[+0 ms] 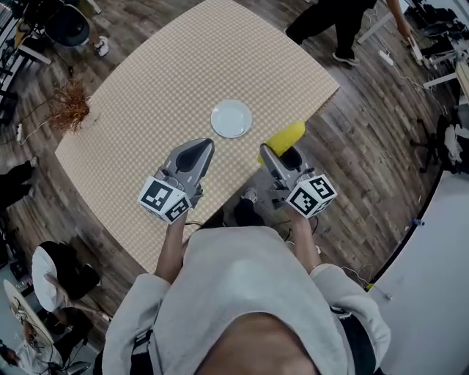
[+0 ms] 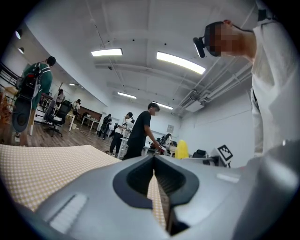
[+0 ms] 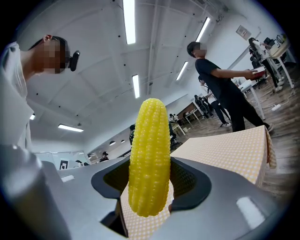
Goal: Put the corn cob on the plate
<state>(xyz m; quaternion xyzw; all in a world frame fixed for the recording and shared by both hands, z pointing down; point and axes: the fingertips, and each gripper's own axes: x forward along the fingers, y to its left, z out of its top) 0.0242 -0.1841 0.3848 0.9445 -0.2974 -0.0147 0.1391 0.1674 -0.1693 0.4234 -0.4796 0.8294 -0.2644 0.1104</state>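
Note:
A yellow corn cob [image 3: 149,159] stands upright between the jaws of my right gripper [image 3: 151,190], which is shut on its lower half. In the head view the corn cob [image 1: 286,135] hangs at the near right edge of the checkered table [image 1: 161,80], with the right gripper [image 1: 277,152] below it. A small white plate [image 1: 231,118] lies on the cloth just left of and beyond the cob, with nothing on it. My left gripper [image 1: 204,149] hovers near the plate's near side, its jaws together and holding nothing. The left gripper [image 2: 155,165] points level across the cloth.
A bunch of dried brown plant [image 1: 69,106] lies at the table's left corner. A person in black [image 1: 333,22] stands past the far right corner, on the wood floor. Another person [image 1: 51,282] sits at the lower left. A white surface [image 1: 432,278] borders the right.

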